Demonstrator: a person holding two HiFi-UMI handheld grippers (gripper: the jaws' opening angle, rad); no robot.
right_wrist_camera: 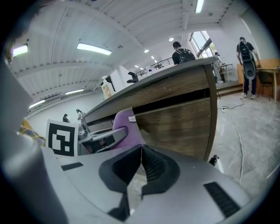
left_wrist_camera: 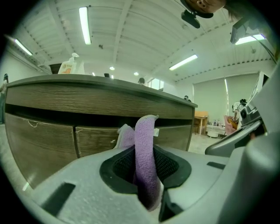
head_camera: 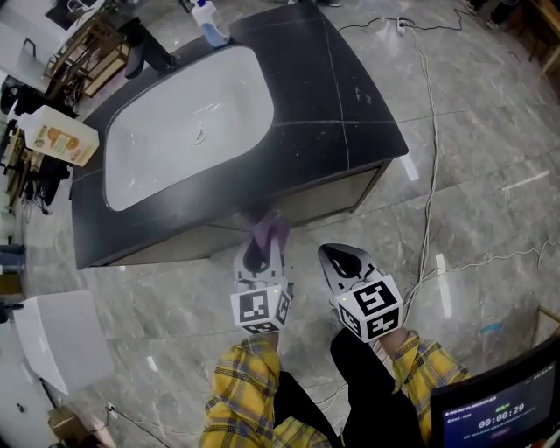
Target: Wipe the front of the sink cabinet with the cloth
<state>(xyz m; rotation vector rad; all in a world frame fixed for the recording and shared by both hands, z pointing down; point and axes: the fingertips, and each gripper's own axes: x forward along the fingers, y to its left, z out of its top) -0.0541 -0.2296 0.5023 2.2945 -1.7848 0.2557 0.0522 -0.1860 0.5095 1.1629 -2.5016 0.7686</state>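
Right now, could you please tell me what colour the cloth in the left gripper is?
Purple. The cloth shows best in the left gripper view.

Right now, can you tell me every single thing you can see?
sink cabinet: 1, dark top and wood front, ahead of the person
basin: 1, white, set in the cabinet's top
spray bottle: 1, blue and white, far edge of the top
jug: 1, white with an orange label, left end of the top
cloth: 1, purple, in the left gripper's jaws
cable: at least 1, white, floor right of the cabinet
box: 1, white, floor at left
screen: 1, dark, bottom right
left gripper: grey, shut on the cloth
right gripper: grey, shut, empty
sleeves: 2, yellow plaid
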